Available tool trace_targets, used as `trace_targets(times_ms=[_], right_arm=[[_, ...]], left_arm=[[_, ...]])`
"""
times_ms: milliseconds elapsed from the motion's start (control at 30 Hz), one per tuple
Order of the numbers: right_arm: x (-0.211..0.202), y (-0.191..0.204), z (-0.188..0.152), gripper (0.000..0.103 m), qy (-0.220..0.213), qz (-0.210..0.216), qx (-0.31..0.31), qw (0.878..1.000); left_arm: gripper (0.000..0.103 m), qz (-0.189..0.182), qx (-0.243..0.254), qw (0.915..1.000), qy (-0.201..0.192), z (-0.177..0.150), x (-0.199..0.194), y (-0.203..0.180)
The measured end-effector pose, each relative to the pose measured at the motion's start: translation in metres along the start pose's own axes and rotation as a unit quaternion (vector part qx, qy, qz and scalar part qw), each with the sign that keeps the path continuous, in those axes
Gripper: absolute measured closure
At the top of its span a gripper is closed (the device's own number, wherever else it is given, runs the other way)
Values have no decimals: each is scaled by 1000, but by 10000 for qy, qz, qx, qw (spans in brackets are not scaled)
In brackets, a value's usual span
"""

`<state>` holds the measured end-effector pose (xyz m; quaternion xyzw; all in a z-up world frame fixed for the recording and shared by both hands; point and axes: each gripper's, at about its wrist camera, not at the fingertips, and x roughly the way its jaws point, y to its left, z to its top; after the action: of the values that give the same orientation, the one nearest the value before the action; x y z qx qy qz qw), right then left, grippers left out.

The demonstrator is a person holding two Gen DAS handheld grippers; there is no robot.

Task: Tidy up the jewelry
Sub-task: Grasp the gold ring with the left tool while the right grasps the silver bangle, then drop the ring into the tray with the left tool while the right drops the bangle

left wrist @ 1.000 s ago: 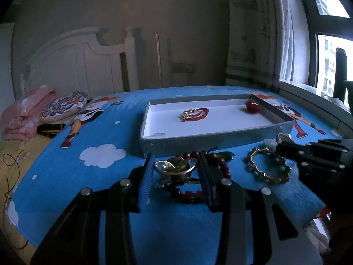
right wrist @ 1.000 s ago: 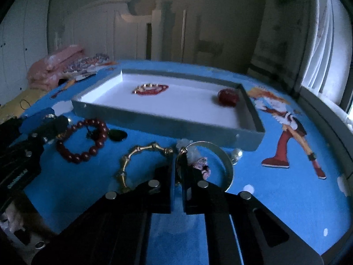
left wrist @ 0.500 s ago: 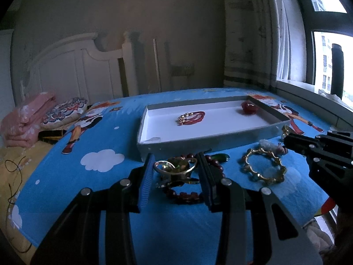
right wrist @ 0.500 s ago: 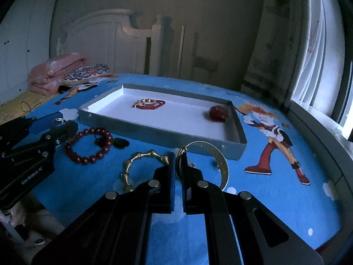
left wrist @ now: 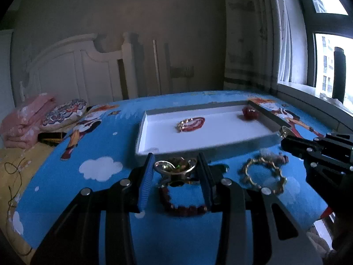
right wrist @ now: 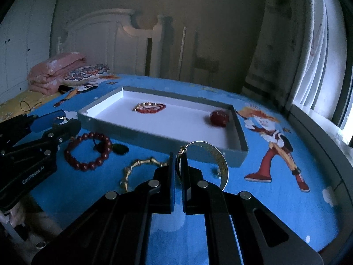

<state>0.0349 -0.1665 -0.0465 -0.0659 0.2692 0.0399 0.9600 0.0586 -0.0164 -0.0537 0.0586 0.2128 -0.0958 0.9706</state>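
Observation:
My left gripper (left wrist: 175,163) is shut on a gold ornament with a green stone (left wrist: 175,166), held just above a dark red bead bracelet (left wrist: 183,208) on the blue bedspread. My right gripper (right wrist: 179,156) is shut on a thin metal bangle (right wrist: 217,156), which hangs in front of the tray's near wall. The grey tray with a white floor (right wrist: 154,137) holds a red-and-gold bracelet (right wrist: 149,107) and a red bead piece (right wrist: 218,118). A gold bamboo-style bangle (right wrist: 136,167) lies between the two grippers.
A dark green pendant (right wrist: 120,149) lies by the bead bracelet (right wrist: 88,152). Folded pink bedding (right wrist: 55,72) and a patterned pillow (left wrist: 64,113) sit at the headboard. A window sill (left wrist: 308,103) runs along the right. The bed's near edge drops off below the grippers.
The right gripper has lifted the thin bangle off the bedspread and tipped upward slightly. The left gripper has kept its hold on the ornament and has hardly moved.

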Motion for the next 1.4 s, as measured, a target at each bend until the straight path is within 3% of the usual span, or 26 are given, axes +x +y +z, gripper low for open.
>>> trace_targets(times_ms=[333,800,1400], right_arm=[[15,-13,32,98,-219,-126,111,9996],[64,-25,82,98,-104,-76,221,9997],[118,-33,103,97,331,-158,408,9985]], left_arm=[[65,174,-167,9994,-252,45,19,-2],[65,154,-437,9989,104,108,82,-2],[64,330,-583,9967,448,119,135,4]])
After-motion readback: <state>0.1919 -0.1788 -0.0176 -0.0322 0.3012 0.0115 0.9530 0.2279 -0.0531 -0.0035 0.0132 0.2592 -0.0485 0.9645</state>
